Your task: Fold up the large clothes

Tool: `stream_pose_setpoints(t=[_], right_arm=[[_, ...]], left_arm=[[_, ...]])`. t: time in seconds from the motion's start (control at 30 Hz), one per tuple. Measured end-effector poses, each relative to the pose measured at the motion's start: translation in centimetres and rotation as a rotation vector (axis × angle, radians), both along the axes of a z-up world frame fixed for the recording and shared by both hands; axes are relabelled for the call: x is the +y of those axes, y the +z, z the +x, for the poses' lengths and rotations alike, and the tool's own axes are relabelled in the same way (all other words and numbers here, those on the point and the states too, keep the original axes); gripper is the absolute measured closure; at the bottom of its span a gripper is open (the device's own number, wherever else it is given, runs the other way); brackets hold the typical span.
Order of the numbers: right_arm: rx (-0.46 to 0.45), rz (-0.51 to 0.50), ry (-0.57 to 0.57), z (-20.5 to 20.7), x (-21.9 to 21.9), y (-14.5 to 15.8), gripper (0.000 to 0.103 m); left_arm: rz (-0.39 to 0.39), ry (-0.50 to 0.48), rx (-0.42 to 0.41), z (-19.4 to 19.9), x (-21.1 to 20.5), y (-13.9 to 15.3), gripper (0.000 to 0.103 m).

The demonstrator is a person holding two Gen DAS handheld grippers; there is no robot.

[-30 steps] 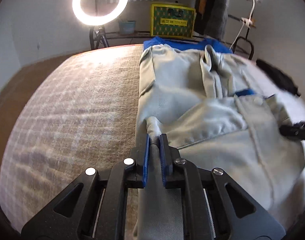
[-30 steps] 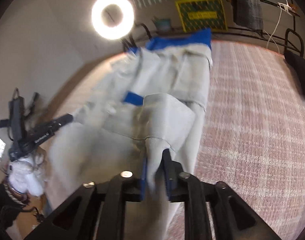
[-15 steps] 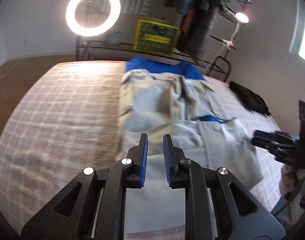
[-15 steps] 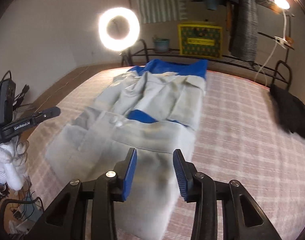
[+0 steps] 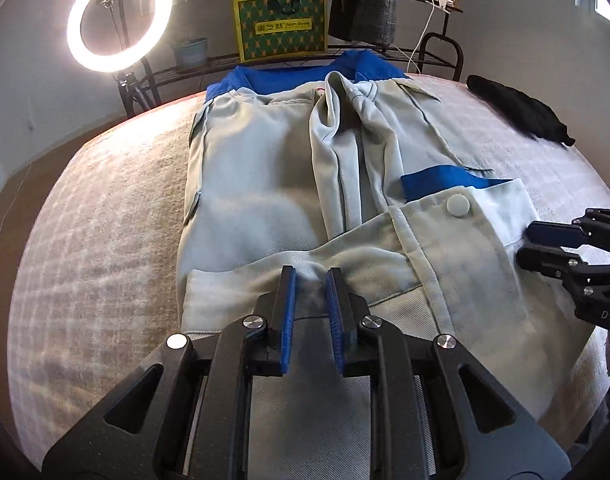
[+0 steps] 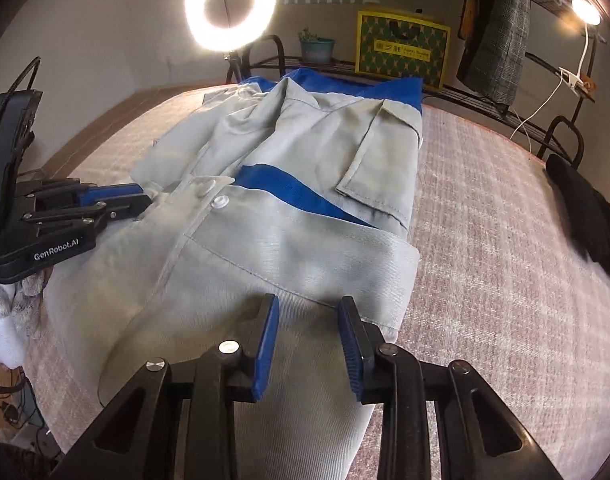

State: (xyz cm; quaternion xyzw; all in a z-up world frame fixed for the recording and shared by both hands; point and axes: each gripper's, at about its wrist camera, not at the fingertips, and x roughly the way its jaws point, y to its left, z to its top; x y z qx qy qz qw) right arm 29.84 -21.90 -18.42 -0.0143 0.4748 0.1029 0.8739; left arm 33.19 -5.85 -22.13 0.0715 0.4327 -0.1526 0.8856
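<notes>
Both hand-held grippers (image 5: 309, 276) (image 6: 309, 306) now off jacket (image 5: 265, 184)

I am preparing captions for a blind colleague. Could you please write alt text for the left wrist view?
A grey work jacket with blue trim lies on a bed, its lower part folded up over the front. The open left gripper hovers over the folded edge, holding nothing; the right gripper reaches in from the right. A lit ring light stands behind.
</notes>
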Motion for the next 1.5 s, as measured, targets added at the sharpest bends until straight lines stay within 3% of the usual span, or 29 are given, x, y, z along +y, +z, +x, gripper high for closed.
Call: stream_pose_setpoints(t=[0.23,0.47,0.67,0.93,1.03,1.2,1.37,1.5], right_arm=[[-0.125,-0.015,-0.044,-3.4,-0.9,6.4,0.074],[-0.241,-0.056,-0.028,-7.6,-1.1,13.6,0.072],[-0.306,-0.068,-0.042,-10.2,-4.3,18.7,0.072],[-0.358,-0.132,-0.087,-10.4,-10.0,23.7,0.069],[-0.354,-0.117,-0.077,-8.6,-11.4,24.4,0.062],[-0.341,-0.095,-0.060,-3.1,-12.8,23.7,0.060],[-0.296,0.010,-0.070,3.8,-13.5,20.0,0.060],[-0.237,0.074,-0.067,9.2,-13.2,15.2,0.060]], left_arm=[[-0.079,0.028,-0.071,-3.1,2.1,5.4,0.085],[-0.076,0.005,-0.186,-7.3,1.8,12.5,0.085],[-0.080,-0.031,-0.274,-9.8,0.7,18.3,0.085],[-0.069,-0.035,-0.337,-9.0,0.1,21.8,0.085],[-0.078,-0.025,-0.326,-6.7,0.5,22.2,0.085],[-0.085,0.030,-0.284,-0.1,2.4,21.8,0.085],[-0.133,0.089,-0.214,8.3,4.9,19.6,0.080],[-0.146,0.101,-0.161,13.7,5.5,16.5,0.078]])
